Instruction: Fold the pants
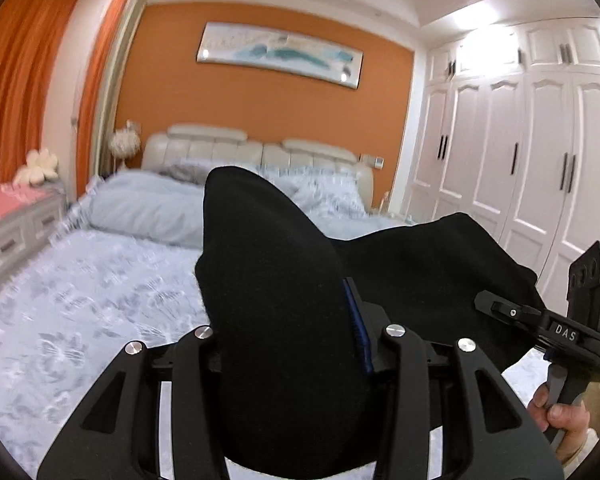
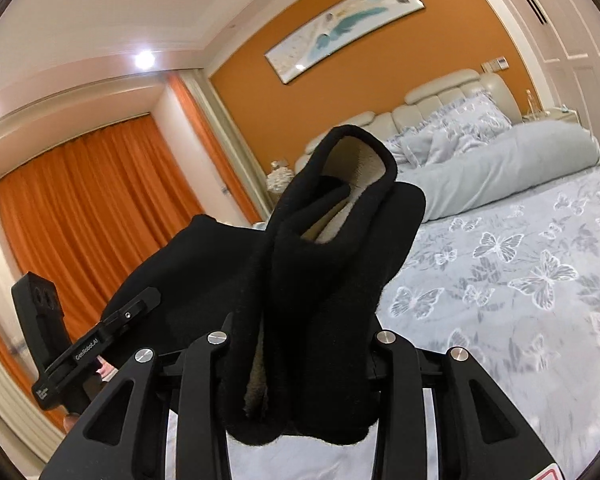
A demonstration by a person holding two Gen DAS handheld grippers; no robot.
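Right gripper (image 2: 300, 344) clamped on black pants (image 2: 324, 264), fabric bunched between the fingers and standing up past the fingertips, pale fleecy lining showing at the open fold on top. Left of the fingers, left gripper (image 2: 112, 320) pinching the same cloth. Beyond and right of the fingers, bed (image 2: 520, 280) in butterfly-print sheets. Orange curtains (image 2: 84, 200) far left.

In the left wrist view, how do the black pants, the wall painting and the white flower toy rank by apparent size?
1. black pants, largest, though enlarged by nearness to the camera.
2. wall painting.
3. white flower toy, smallest.
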